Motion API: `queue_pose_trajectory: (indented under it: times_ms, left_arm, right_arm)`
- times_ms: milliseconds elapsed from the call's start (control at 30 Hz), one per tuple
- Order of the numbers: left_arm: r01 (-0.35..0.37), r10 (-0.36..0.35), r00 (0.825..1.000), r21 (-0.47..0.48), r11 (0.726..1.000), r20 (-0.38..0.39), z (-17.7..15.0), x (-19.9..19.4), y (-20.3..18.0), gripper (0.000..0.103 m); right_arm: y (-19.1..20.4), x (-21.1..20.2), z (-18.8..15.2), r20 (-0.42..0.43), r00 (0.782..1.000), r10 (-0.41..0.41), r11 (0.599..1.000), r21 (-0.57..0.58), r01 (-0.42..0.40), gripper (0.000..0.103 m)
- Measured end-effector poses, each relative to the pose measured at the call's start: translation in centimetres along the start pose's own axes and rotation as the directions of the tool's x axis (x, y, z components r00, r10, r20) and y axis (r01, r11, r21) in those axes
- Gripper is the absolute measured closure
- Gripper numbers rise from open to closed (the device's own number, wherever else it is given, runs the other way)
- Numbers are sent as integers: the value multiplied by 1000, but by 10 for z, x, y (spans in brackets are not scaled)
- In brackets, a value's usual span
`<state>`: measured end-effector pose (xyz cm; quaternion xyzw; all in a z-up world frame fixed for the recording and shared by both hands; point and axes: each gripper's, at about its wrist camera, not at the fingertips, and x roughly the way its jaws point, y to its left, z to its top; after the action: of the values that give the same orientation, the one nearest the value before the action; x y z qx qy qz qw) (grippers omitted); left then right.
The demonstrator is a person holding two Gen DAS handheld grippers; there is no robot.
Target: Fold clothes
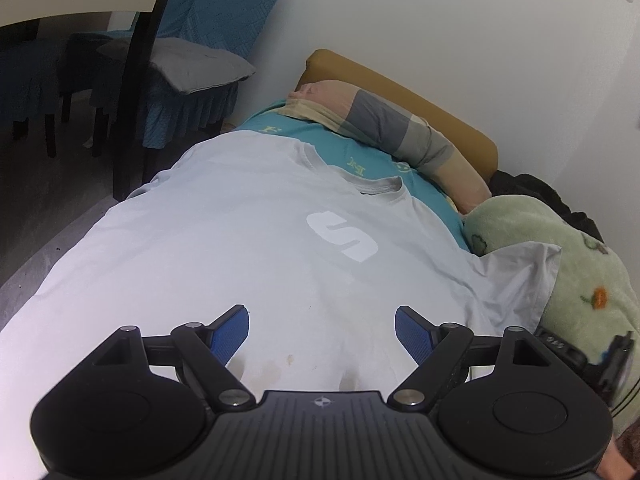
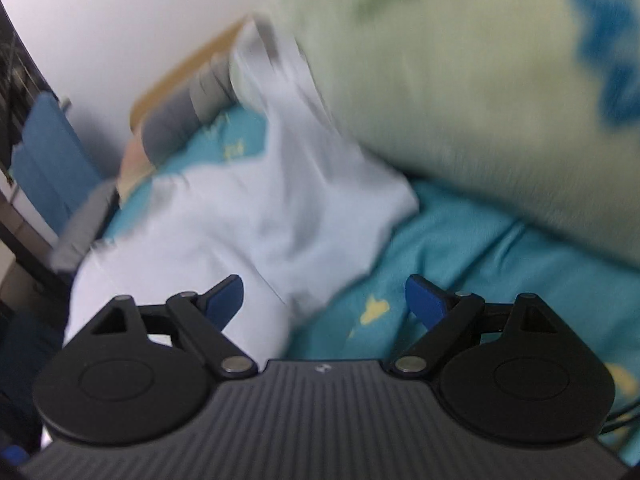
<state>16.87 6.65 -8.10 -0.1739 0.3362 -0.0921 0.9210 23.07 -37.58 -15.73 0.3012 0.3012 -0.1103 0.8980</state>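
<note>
A pale grey T-shirt (image 1: 248, 248) with a white "S" print lies spread flat on a bed with a teal sheet (image 1: 372, 160), collar toward the far end. My left gripper (image 1: 322, 326) is open and empty, hovering just above the shirt's lower body. One sleeve (image 1: 524, 276) lies against a green blanket at the right. In the blurred right wrist view, my right gripper (image 2: 324, 296) is open and empty above the shirt's edge (image 2: 280, 216), where shirt meets teal sheet (image 2: 460, 260). The right gripper's body also shows in the left wrist view (image 1: 600, 360).
A green fleece blanket (image 1: 580, 280) is heaped along the bed's right side by the white wall; it also shows in the right wrist view (image 2: 460, 80). A striped pillow (image 1: 400, 128) lies at the headboard (image 1: 460, 120). Chairs with blue covers (image 1: 192, 80) stand left of the bed.
</note>
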Motion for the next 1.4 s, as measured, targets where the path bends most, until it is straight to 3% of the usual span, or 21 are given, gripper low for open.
queue_pose_trajectory:
  times_ms: [67, 300, 400, 500, 633, 700, 800, 933, 1000, 1167, 1233, 1333, 1400]
  left_arm:
    - [-1, 1, 1000, -1, 1000, 2, 0, 1, 2, 21]
    - [-17, 17, 1000, -25, 1000, 17, -1, 20, 11, 21]
    - [-32, 33, 999, -19, 999, 24, 1, 27, 10, 21]
    - [-39, 39, 999, -16, 999, 18, 0, 33, 9, 21]
    - [-24, 24, 1000, 0, 1000, 3, -3, 34, 6, 21]
    - [-10, 10, 1000, -1, 1000, 4, -5, 30, 6, 21]
    - [13, -13, 1000, -5, 1000, 25, -4, 20, 8, 21]
    - [42, -41, 999, -36, 998, 22, -3, 17, 11, 21]
    - [47, -47, 999, -46, 998, 19, -2, 18, 12, 21]
    - [78, -77, 997, -76, 994, 20, 2, 20, 15, 22]
    - [78, -77, 997, -80, 994, 18, 2, 21, 16, 22]
    - [64, -64, 998, -85, 994, 5, 1, 24, 17, 22]
    - [65, -65, 998, -95, 993, -2, 0, 26, 19, 22]
  right_arm:
    - [-3, 18, -4, -4, 1000, 21, 1000, 15, -21, 11]
    - [-18, 48, 13, 162, 980, 114, 982, 128, -135, 11]
    - [-14, 45, 16, 190, 976, 107, 986, 108, -129, 11]
    - [-9, 39, 16, 213, 972, 95, 989, 92, -117, 19]
    - [-23, 25, 2, 222, 961, 168, 953, 214, -216, 20]
    - [-25, 22, 1, 223, 955, 197, 948, 204, -243, 21]
    - [-24, 18, 9, 267, 946, 182, 953, 190, -237, 25]
    - [-24, 33, 24, 197, 974, 111, 969, 196, -150, 33]
    - [-22, 36, 31, 189, 977, 96, 977, 168, -129, 35]
    - [-1, 35, 45, 204, 971, 125, 988, 64, -141, 45]
    - [6, 44, 44, 173, 982, 72, 996, 38, -79, 44]
    - [5, 62, 34, 106, 992, -73, 996, 57, 67, 44]
    - [3, 68, 30, 107, 992, -71, 996, 55, 65, 39]
